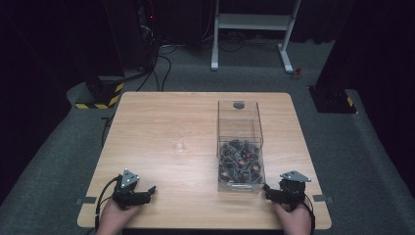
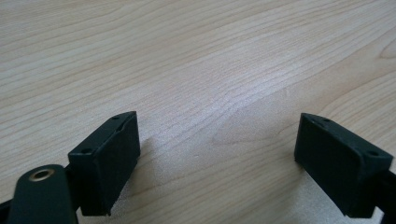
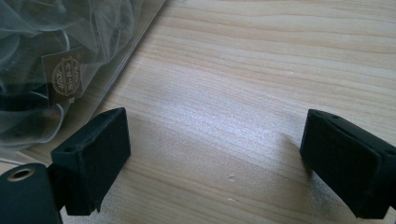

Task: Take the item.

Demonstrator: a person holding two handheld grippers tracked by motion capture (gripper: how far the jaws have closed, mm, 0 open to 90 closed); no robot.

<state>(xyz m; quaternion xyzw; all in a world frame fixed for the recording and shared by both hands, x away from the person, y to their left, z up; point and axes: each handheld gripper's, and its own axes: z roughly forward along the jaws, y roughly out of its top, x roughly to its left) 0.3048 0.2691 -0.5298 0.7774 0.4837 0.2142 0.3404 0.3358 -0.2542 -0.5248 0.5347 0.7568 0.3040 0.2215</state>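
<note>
a: how is the left gripper (image 1: 147, 192) kept?

b: it is rested low at the near left edge of the table (image 1: 161, 112), held from below by a hand (image 1: 111, 218). its jaws are spread wide apart with nothing between them; in the left gripper view bare wood grain is seen between the pads (image 2: 105, 165). it is judged to be parked there so the middle of the table is left free.

a: what is set in the middle?

b: a small clear cup (image 1: 178, 139) is stood upright, well apart from both grippers, just left of the clear box (image 1: 240, 117). it is probably placed there to be reached from either side.

a: and the box?

b: it is stood right of centre, its near half piled with small dark wrapped pieces (image 1: 240, 161). clear walls let the contents be seen.

a: the right gripper (image 1: 267, 191)?

b: it is held at the near right, just beside the box's near corner, jaws apart and empty. in the right gripper view the wrapped pieces (image 3: 60, 77) are seen close behind the clear wall, so a reach into the box is judged likely next.
</note>
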